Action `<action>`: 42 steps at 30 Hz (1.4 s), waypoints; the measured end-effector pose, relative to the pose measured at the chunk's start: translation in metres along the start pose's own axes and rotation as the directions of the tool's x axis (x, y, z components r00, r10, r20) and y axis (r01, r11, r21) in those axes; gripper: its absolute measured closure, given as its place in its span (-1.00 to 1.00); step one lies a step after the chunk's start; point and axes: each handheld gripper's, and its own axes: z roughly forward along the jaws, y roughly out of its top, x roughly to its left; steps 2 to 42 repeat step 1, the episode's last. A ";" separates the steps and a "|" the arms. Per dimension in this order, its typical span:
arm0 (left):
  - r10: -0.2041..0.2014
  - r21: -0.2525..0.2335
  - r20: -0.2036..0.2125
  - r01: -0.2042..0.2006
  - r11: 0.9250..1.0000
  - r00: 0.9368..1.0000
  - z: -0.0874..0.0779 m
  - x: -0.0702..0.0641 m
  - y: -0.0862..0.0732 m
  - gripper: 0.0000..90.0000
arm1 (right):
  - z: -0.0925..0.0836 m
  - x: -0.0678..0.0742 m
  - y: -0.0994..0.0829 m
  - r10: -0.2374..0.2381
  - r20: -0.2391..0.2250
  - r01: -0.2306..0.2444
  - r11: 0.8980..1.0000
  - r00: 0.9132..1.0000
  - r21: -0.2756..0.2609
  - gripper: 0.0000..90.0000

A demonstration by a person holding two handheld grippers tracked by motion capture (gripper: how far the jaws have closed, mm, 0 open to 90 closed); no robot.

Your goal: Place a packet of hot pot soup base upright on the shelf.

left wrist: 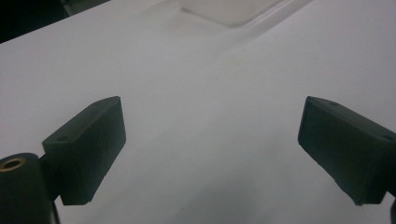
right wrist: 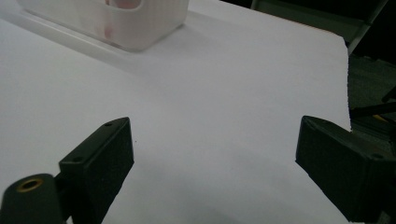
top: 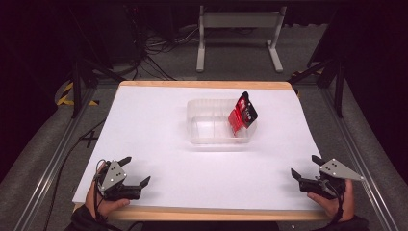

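Observation:
A clear plastic tub (top: 211,130) sits on the white table (top: 159,144), a little right of the middle and toward the far side. A red and black packet (top: 242,115) leans upright against the tub's right end. My left gripper (top: 135,170) rests at the near left corner, held in a hand, jaws wide apart with nothing between them. At the near right corner my right gripper (top: 305,166) is open and empty too. The tub's corner (left wrist: 233,9) appears at the top of the left gripper view, and its wall (right wrist: 126,28) at the top left of the right gripper view.
A grey metal stand (top: 239,33) and loose cables (top: 154,53) lie on the floor beyond the table's far edge. Black frame legs (top: 79,82) stand at both sides. The wooden table edge (top: 207,212) runs along the front between the hands.

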 end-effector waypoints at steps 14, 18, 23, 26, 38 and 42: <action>-0.004 0.000 0.000 0.004 1.000 1.000 0.000 0.000 0.000 -0.82 | 0.000 0.000 0.000 -0.004 0.002 0.004 1.000 1.000 0.003 -0.74; -0.004 0.000 0.000 0.004 1.000 1.000 0.000 0.000 0.000 -0.82 | 0.000 0.000 0.000 -0.004 0.002 0.004 1.000 1.000 0.003 -0.74; -0.004 0.000 0.000 0.004 1.000 1.000 0.000 0.000 0.000 -0.82 | 0.000 0.000 0.000 -0.004 0.002 0.004 1.000 1.000 0.003 -0.74; -0.004 0.000 0.000 0.004 1.000 1.000 0.000 0.000 0.000 -0.82 | 0.000 0.000 0.000 -0.004 0.002 0.004 1.000 1.000 0.003 -0.74; -0.004 0.000 0.000 0.004 1.000 1.000 0.000 0.000 0.000 -0.82 | 0.000 0.000 0.000 -0.004 0.002 0.004 1.000 1.000 0.003 -0.74; -0.004 0.000 0.000 0.004 1.000 1.000 0.000 0.000 0.000 -0.82 | 0.000 0.000 0.000 -0.004 0.002 0.004 1.000 1.000 0.003 -0.74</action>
